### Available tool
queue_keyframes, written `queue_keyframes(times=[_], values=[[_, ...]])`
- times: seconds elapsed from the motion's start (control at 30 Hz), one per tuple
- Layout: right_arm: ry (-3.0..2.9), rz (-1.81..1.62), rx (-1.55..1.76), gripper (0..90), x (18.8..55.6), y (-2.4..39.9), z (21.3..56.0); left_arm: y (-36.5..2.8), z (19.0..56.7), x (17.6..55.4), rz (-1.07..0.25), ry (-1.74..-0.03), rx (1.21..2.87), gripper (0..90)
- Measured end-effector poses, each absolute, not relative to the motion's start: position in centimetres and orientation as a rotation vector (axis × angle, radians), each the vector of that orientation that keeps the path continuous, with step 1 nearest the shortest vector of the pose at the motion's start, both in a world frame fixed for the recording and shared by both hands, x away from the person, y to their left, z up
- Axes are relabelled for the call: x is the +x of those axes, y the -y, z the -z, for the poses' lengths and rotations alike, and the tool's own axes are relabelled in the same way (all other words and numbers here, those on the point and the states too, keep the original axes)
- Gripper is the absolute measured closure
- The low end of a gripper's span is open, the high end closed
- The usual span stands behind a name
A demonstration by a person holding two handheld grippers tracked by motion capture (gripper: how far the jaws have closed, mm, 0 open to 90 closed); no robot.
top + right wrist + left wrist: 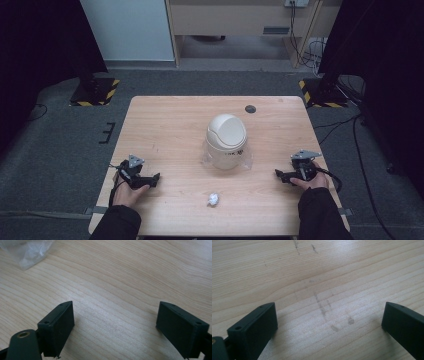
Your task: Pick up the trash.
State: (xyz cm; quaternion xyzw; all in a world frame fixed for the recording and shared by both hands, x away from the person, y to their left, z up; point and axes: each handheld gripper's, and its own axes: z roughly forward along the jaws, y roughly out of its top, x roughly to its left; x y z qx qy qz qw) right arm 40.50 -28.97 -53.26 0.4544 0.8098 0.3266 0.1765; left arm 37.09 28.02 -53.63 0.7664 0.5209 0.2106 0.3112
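Observation:
A small cream-white bin with a domed swing lid (226,140) stands near the middle of the wooden table (165,130), on or in a clear plastic bag (246,161). A crumpled white paper ball (213,200) lies near the front edge. My left gripper (153,179) rests at the front left, held by a hand, its jaws wide apart over bare wood (327,315). At the front right my right gripper (278,174) is also open and empty (115,322), with a corner of the clear bag (27,251) at its view's top left.
A dark round grommet (250,109) sits near the table's far edge. Grey carpet surrounds the table, with black stand bases with yellow-black tape (95,90) and cables (345,125) on it. Wooden furniture (240,20) stands at the back.

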Motion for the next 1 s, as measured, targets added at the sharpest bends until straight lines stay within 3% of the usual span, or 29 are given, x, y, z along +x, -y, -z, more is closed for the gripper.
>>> queue_keyframes(times=[0.43, 1.0], values=[[-2.142, -1.073, 1.328, 16.3, 40.4, 29.6, 51.4, -25.8, 53.6, 36.7, -0.533, -1.318, 2.053, 0.0], [-2.056, -1.188, 1.281, 15.5, 40.4, 29.5, 48.6, -25.7, 53.6, 36.7, -0.532, -1.317, 2.054, 0.0]])
